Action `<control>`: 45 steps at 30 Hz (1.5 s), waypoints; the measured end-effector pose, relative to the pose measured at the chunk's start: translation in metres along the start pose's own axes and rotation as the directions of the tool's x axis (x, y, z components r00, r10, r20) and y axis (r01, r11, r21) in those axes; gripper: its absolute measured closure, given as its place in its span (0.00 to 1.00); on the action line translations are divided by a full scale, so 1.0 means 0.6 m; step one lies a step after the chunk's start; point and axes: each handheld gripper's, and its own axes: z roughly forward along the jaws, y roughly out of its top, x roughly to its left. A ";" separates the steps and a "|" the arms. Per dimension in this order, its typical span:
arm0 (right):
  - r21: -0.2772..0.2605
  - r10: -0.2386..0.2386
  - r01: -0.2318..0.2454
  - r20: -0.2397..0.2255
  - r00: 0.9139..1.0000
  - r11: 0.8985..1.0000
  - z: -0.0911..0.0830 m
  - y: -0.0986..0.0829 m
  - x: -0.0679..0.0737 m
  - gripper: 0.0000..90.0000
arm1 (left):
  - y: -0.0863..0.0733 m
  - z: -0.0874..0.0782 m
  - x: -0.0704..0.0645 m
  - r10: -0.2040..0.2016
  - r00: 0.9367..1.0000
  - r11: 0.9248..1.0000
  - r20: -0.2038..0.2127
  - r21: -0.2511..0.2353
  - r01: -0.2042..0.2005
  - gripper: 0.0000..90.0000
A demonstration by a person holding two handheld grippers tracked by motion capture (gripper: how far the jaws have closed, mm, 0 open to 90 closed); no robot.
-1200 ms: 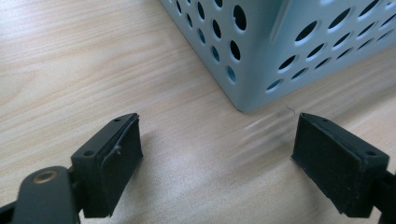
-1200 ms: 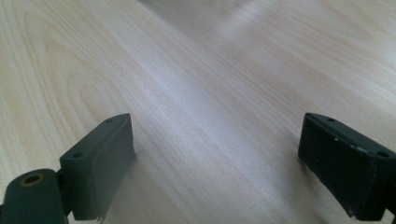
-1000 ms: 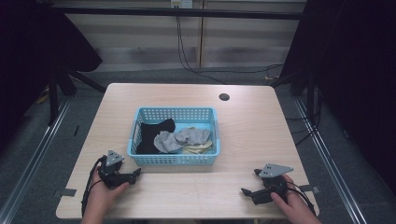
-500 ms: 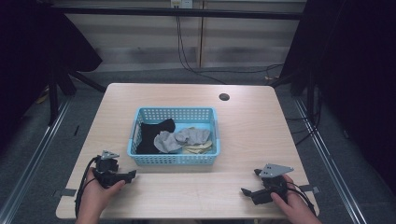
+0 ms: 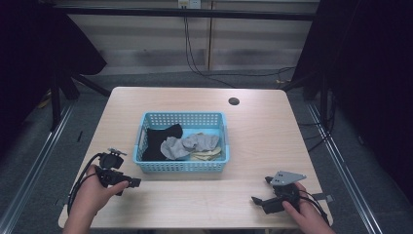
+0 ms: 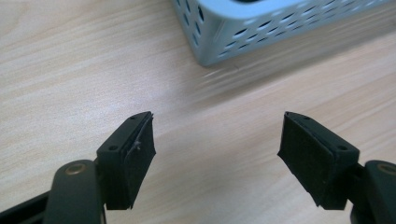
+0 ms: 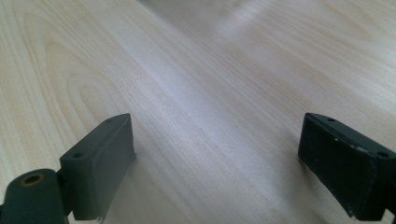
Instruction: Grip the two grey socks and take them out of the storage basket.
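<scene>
A light blue perforated basket [image 5: 182,166] stands mid-table with a black cloth [image 5: 158,139], a grey cloth [image 5: 187,145] and a pale yellow cloth [image 5: 207,154] in it. My left gripper [image 5: 131,182] rests on the wood at the front left, just left of the basket's near corner [image 6: 219,37]. Its jaws stand wide open with bare wood between the fingers [image 6: 133,154]. My right gripper [image 5: 259,196] lies at the front right, a grey three-cornered plate on top. It is open too, fingers [image 7: 100,158] apart over bare tabletop.
The wooden table [image 5: 272,141] has a dark round hole [image 5: 234,101] near its far right. Cables trail from both grippers toward the near edge. Dark frames and floor rails flank the table on both sides.
My left gripper has slid a little toward the near left edge and turned its jaws toward the right. The right gripper has stayed put.
</scene>
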 end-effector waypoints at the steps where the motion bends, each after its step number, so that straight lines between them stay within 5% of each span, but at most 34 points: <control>1: 0.000 -0.001 0.001 -0.001 1.000 1.000 0.000 0.000 0.000 0.11 | 0.009 -0.007 -0.001 -0.009 1.000 1.000 -0.007 0.022 0.009 0.29; 16: 0.000 0.001 -0.001 -0.001 1.000 1.000 0.000 0.000 0.000 0.11 | 0.075 -0.034 -0.014 0.006 1.000 0.997 0.028 0.076 -0.008 0.29; 34: 0.000 0.000 0.000 -0.001 1.000 1.000 0.000 0.000 0.000 0.11 | 0.150 -0.042 -0.035 0.017 0.999 0.998 0.035 0.065 -0.020 0.29; 45: -0.002 0.003 -0.003 -0.001 1.000 1.000 0.000 0.000 0.000 0.11 | 0.187 -0.004 -0.060 0.056 0.998 0.998 0.037 0.023 -0.056 0.28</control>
